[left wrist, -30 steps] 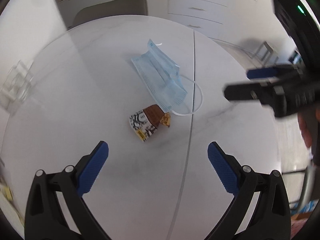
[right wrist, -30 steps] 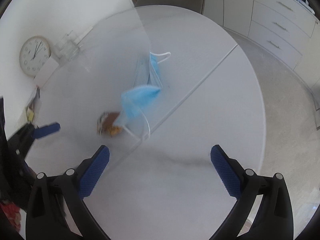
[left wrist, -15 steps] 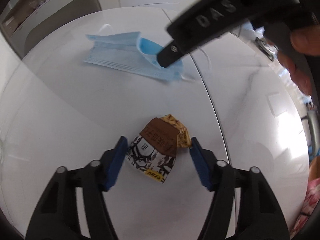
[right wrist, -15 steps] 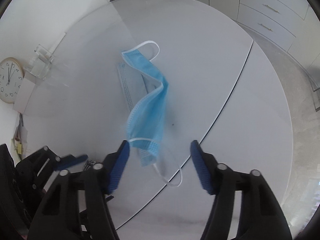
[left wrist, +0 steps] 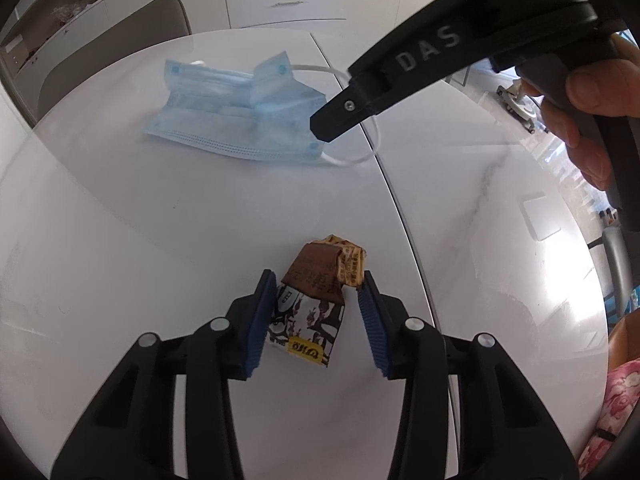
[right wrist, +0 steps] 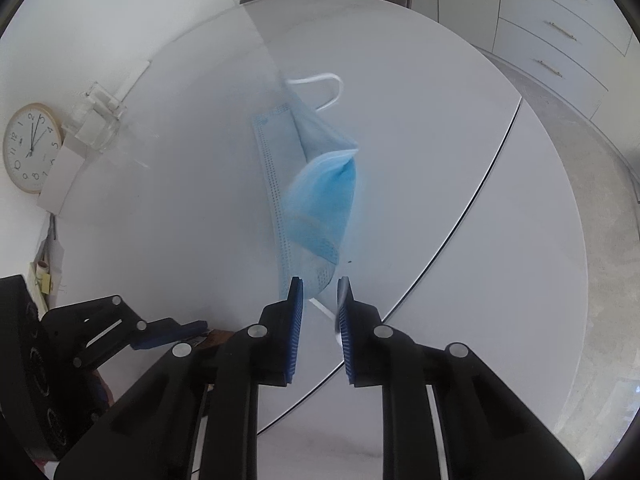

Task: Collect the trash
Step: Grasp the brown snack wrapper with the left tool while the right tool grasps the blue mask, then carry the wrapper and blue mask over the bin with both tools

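Note:
A crumpled brown, black and white snack wrapper [left wrist: 316,304] lies on the white round table [left wrist: 120,240]. My left gripper [left wrist: 316,308] has its blue pads on both sides of the wrapper, closing on it. A blue face mask [left wrist: 240,120] lies further back on the table; it also shows in the right wrist view [right wrist: 316,200]. My right gripper [right wrist: 320,300] is nearly shut around the mask's near corner and its white ear loop; its black body crosses the left wrist view [left wrist: 440,48].
A grey chair [left wrist: 112,48] stands behind the table. White drawers [right wrist: 560,20] line the far wall. A wall clock [right wrist: 30,148] and a clear holder [right wrist: 96,120] sit at the table's left side. A seam [right wrist: 460,220] splits the tabletop.
Both grippers have moved down and narrowed: the left around the wrapper, the right around the mask's near corner.

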`<state>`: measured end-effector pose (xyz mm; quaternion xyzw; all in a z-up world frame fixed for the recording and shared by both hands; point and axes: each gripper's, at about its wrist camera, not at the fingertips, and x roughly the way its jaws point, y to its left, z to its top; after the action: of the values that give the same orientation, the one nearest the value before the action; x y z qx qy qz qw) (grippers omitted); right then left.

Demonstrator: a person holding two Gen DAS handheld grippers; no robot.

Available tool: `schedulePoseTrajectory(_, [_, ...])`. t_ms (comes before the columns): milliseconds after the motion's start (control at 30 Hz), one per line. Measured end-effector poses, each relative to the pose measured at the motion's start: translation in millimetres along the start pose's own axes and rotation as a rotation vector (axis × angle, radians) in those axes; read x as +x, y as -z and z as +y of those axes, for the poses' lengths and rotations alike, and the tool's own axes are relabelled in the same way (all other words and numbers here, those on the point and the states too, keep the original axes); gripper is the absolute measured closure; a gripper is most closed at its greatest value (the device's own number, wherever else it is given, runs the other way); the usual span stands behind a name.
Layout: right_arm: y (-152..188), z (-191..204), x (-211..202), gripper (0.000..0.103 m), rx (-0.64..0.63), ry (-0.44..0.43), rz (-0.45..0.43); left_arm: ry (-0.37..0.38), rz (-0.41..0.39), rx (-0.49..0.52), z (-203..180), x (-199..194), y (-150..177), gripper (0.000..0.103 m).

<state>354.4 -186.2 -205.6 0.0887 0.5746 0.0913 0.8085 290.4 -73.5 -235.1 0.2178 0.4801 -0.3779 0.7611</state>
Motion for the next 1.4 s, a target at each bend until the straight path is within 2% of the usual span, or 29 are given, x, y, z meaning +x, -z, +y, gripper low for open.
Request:
schedulePoseTrajectory(33, [0, 1, -2, 0.067, -0.007, 0.002, -0.002, 0.002, -0.003, -0.014, 1, 0, 0, 0.065])
schedulePoseTrajectory(67, [-1, 3, -5, 0.057, -0.013, 0.003, -0.007, 0.008, -0.004, -0.026, 3, 0, -1, 0.068])
schedulePoseTrajectory(133, [-2, 4, -8, 0.053, -0.019, 0.007, -0.016, 0.023, -0.006, -0.055, 5, 0, 0, 0.071])
schedulePoseTrajectory(200, [-6, 4, -11, 0.045, -0.020, 0.006, -0.027, 0.030, -0.008, -0.076, 8, -1, 1, 0.073])
schedulePoseTrajectory(467, [-25, 10, 16, 0.045, -0.081, 0.029, -0.009, 0.048, -0.015, -0.168, 18, -3, 6, 0.078])
schedulePoseTrajectory(533, [-28, 16, 23, 0.065, -0.105, 0.049, -0.001, 0.047, -0.015, -0.194, 20, -5, 9, 0.078])
schedulePoseTrajectory(567, [-28, 18, 26, 0.078, -0.120, 0.058, 0.009, 0.047, -0.017, -0.204, 20, -5, 9, 0.078])
schedulePoseTrajectory(633, [-26, 21, 27, 0.092, -0.129, 0.065, 0.011, 0.049, -0.022, -0.226, 19, -11, 14, 0.079])
schedulePoseTrajectory(700, [-23, 19, 20, 0.097, -0.119, 0.051, -0.005, 0.054, -0.026, -0.243, 17, -15, 16, 0.079])
schedulePoseTrajectory(867, [-7, 9, -11, 0.099, -0.089, 0.031, -0.050, 0.054, -0.034, -0.269, 11, -27, 17, 0.079])
schedulePoseTrajectory(1000, [22, -3, -49, 0.099, -0.069, 0.033, -0.093, 0.058, -0.050, -0.272, -9, -43, 16, 0.079])
schedulePoseTrajectory(1100, [58, -20, -83, 0.099, -0.041, 0.044, -0.115, 0.068, -0.057, -0.278, -33, -55, 15, 0.079])
schedulePoseTrajectory(1233, [122, -50, -127, 0.098, -0.004, 0.083, -0.119, 0.116, -0.046, -0.258, -87, -63, 12, 0.079])
schedulePoseTrajectory(1400, [223, -96, -177, 0.098, 0.083, 0.147, -0.091, 0.146, -0.013, -0.207, -162, -67, 9, 0.079])
